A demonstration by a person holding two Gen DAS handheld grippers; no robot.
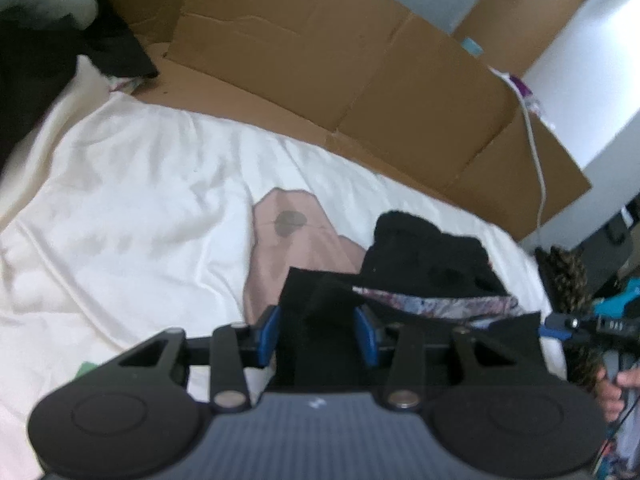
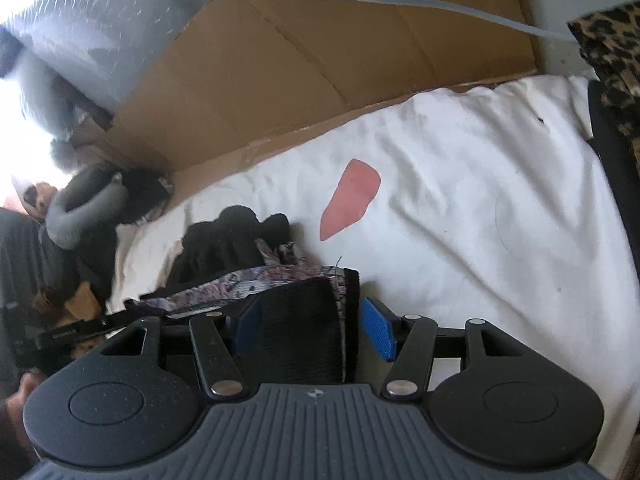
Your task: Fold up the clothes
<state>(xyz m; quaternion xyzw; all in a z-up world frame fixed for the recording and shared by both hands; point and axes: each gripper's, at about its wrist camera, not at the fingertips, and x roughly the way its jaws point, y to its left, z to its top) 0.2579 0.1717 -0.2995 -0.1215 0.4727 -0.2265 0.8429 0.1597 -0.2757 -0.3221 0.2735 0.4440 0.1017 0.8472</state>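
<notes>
Beyond both tools lies a bed under a white sheet (image 1: 132, 208), backed by flattened brown cardboard (image 1: 320, 64) bearing no legible print. A pink cloth (image 1: 288, 240) rests ahead of the left tool (image 1: 320, 334), whose blue pads clamp a corner of the black garment (image 1: 424, 256) with its patterned lining. The right tool (image 2: 312, 330) has the same garment's other edge against its left pad; its right pad stands clear. No writing is readable.

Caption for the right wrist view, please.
Right gripper with black patterned-edge garment between its jaws above the white sheet, cardboard behind.
</notes>
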